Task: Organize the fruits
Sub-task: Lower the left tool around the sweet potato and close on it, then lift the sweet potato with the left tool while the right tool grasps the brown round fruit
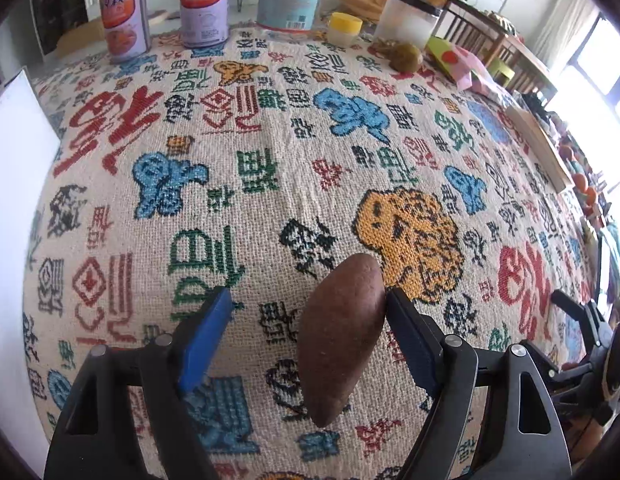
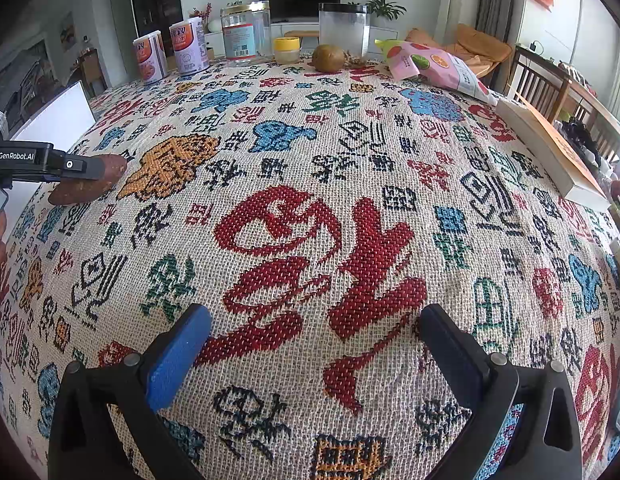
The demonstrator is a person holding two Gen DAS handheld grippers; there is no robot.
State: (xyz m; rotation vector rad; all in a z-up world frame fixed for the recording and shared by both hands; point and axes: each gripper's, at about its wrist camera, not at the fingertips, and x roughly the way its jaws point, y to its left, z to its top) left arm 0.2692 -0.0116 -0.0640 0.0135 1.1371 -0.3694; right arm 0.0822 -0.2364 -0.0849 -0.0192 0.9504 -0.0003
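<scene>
1. The left gripper (image 1: 310, 312) points steeply down at the patterned tablecloth (image 1: 270, 152), its jaws standing fairly wide apart.
2. A brown, spindle-shaped fruit (image 1: 342, 340) lies between those jaws. Its right side sits against the dark right-hand pad, while a clear gap separates it from the blue left-hand pad (image 1: 206, 344). So it is not clamped from both sides.
3. Seen from the right wrist camera, the same brown fruit (image 2: 86, 184) rests on the cloth at the left edge, partly covered by the black finger of the left gripper above it.
4. The right gripper (image 2: 314, 336) hangs over a bare stretch of cloth with a large red character, jaws spread wide and nothing between them.
5. A kiwi (image 2: 329, 58) sits well apart at the far edge of the table, just beside a small yellow-lidded jar (image 2: 287, 50) and in front of a tall frosted container (image 2: 344, 28).
6. Two purple cans (image 2: 170, 54) and a clear jar (image 2: 244, 32) stand along the same far edge.
7. A pink snack bag (image 2: 434, 64) lies to the right of the kiwi, and a book (image 2: 550, 152) lies near the right edge.
</scene>
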